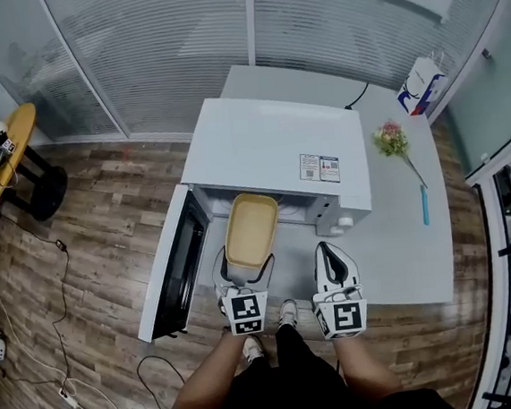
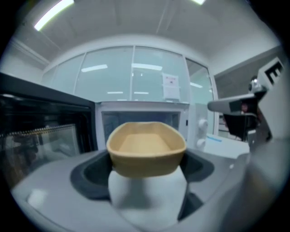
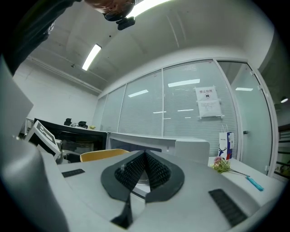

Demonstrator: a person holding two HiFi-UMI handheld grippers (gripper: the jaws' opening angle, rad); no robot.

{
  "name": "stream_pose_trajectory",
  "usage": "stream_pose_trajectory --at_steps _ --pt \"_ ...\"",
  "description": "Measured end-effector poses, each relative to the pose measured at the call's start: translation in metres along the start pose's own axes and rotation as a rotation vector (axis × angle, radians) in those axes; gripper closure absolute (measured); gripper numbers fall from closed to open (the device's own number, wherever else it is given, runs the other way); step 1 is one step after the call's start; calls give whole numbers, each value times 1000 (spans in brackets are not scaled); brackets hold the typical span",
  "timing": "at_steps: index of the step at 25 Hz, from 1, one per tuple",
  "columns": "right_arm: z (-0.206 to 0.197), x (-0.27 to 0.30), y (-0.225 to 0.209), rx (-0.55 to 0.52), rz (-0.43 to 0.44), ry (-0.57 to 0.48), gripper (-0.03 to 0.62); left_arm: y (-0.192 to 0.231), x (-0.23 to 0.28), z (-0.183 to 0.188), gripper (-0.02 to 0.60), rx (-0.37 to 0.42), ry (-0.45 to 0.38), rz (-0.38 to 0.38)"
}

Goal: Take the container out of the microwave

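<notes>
White microwave [image 1: 272, 143] sitting on grey desk [image 1: 404, 257], door [image 1: 175, 261] hanging open at left, left claw [image 1: 243, 265] gripping near end of tan container [image 1: 250, 226] at the opening, right claw [image 1: 326, 253] hovering just beside, flowers [image 1: 391, 138], pen [image 1: 425, 205] and bag [image 1: 420, 87] sitting at desk's right.

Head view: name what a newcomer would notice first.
The tan container stands out, held in the jaws of the left gripper just in front of the white microwave, whose door hangs open to the left. Beside it the right gripper is shut and empty; a small flower lies on the right of the table.
</notes>
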State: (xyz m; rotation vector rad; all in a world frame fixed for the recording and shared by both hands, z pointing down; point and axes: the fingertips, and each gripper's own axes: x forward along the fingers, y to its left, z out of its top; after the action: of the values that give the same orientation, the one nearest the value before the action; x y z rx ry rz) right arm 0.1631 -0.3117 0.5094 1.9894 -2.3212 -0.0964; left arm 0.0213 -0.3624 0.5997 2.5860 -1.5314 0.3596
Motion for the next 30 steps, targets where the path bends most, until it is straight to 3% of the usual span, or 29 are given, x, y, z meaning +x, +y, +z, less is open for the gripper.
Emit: stream_pose_trajectory --at_steps 6,18,30 --pt "23 -18 22 -17 -5 -46 588 5 -35 16 112 16 -50 -14" --pt "71 -38 52 -70 34 -115 588 2 -66 87 112 65 -200 -59" --pt "127 -41 51 -123 31 -233 588 -5 -91 152 110 62 -356 -83"
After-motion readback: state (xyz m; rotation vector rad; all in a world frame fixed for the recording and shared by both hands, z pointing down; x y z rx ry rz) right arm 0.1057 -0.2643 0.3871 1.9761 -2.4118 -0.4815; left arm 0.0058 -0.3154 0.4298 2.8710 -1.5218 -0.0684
